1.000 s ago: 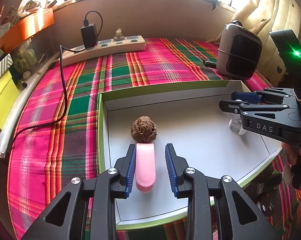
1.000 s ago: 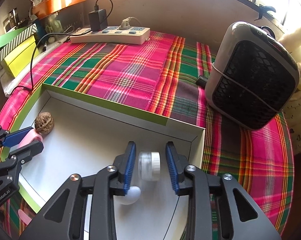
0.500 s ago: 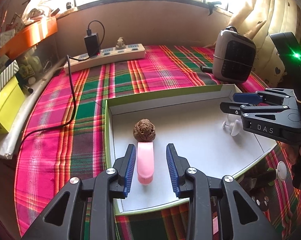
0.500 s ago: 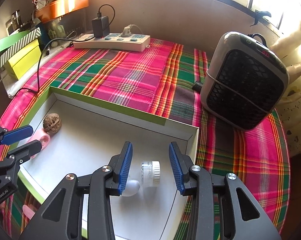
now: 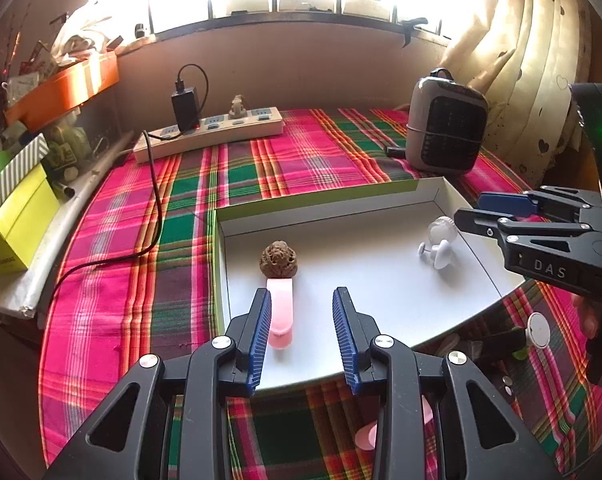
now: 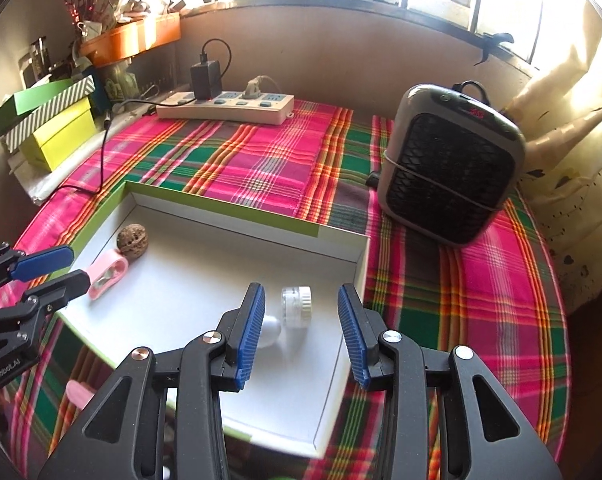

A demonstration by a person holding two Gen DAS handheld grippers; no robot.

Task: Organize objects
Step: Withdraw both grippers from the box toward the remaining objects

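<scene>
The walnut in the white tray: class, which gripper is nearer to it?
Left. The left gripper hangs open just behind the walnut, over the pink clip; the right gripper is across the tray, by the small jar.

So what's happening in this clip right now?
A person with a gripper in each hand is sorting small things into a shallow white box. The left gripper is open above a pink clip next to a walnut. The right gripper, jaws just opening, is open above a small clear jar.
</scene>
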